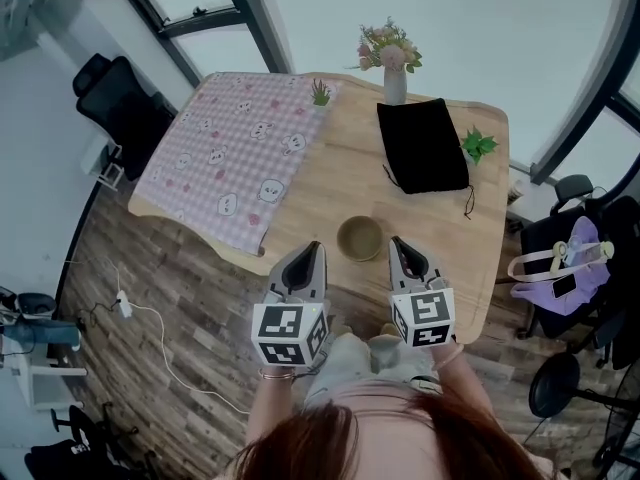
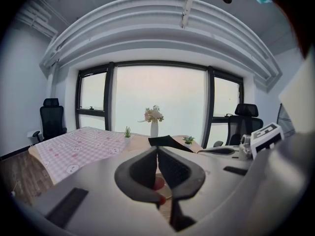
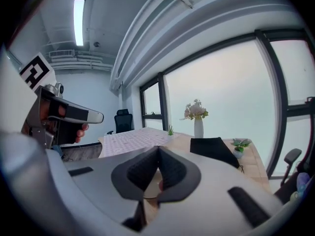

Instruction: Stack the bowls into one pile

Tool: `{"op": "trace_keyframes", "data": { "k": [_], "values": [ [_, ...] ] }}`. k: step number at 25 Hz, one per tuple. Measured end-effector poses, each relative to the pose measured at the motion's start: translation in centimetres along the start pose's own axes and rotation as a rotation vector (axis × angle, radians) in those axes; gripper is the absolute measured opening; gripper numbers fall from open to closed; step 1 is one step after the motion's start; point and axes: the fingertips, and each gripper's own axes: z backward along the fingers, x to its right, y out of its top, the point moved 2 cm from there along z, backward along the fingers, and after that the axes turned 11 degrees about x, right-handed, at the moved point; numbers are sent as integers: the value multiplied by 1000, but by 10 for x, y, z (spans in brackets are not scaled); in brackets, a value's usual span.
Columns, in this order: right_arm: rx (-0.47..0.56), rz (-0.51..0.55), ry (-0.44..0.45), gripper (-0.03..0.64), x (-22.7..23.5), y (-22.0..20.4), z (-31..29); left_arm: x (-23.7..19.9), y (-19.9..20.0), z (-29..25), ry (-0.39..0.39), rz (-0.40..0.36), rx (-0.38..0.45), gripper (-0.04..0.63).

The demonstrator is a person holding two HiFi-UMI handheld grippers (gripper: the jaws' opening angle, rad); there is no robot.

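Bowls (image 1: 360, 237) are sitting in one pile on the table (image 1: 330, 178); left gripper (image 1: 315, 247) and right gripper (image 1: 396, 241) are hovering nearby, jaws pressed together, empty.

Head view looks steeply down; gripper views share the table (image 1: 345, 183).

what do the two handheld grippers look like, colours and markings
Both match: the left gripper and the right gripper have pale grey shells that taper to pointed tongs, lined with black textured pads. Each carries a white cube printed with black square markers at the hand end.
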Motion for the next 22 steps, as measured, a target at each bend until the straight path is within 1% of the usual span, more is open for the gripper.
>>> {"op": "trace_keyframes", "data": {
  "k": [3,6,12,22],
  "values": [
    [50,-10,-8,0,0,11,3,3,6,2,-18,-16,17,11],
    [83,-10,-40,0,1,18,7,5,11,6,-44,-41,33,11],
    [114,5,-102,0,-10,34,20,8,16,27,-95,-62,41,12],
    [131,43,-128,0,-53,51,58,7,23,73,-136,-66,70,11]
  ]
}}
